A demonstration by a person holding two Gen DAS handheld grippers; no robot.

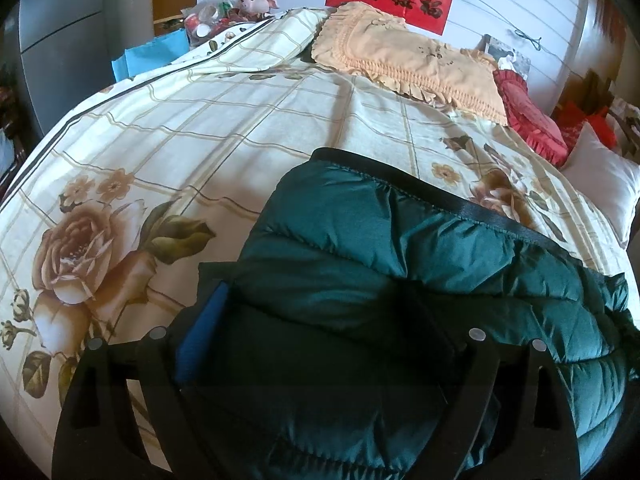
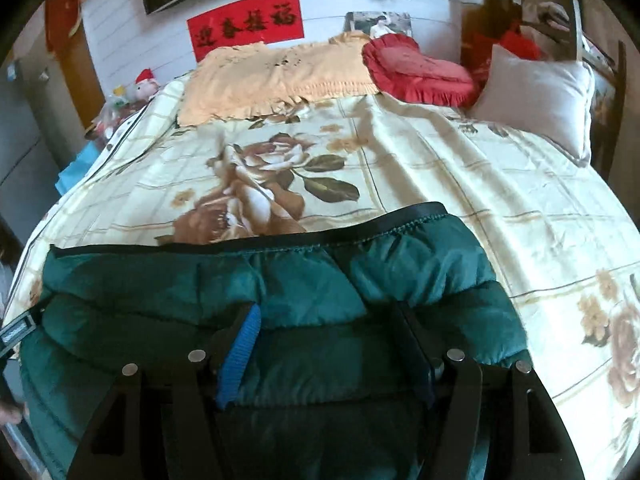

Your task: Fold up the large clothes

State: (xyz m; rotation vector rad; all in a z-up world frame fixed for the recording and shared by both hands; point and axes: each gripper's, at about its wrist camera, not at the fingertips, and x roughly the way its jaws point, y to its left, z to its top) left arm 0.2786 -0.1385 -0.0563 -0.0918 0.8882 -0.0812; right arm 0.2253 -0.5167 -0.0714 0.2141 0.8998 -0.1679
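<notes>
Jacket [image 1: 400, 264] [image 2: 280, 296]: dark green, quilted, puffy, black-trimmed edge toward pillows. Lies flat, folded over itself, on floral bedspread [image 1: 200, 128] at near end of bed.

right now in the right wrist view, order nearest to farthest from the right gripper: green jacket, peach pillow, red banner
1. green jacket, right under the right gripper
2. peach pillow, far end of the bed
3. red banner, on the wall behind the pillow
</notes>
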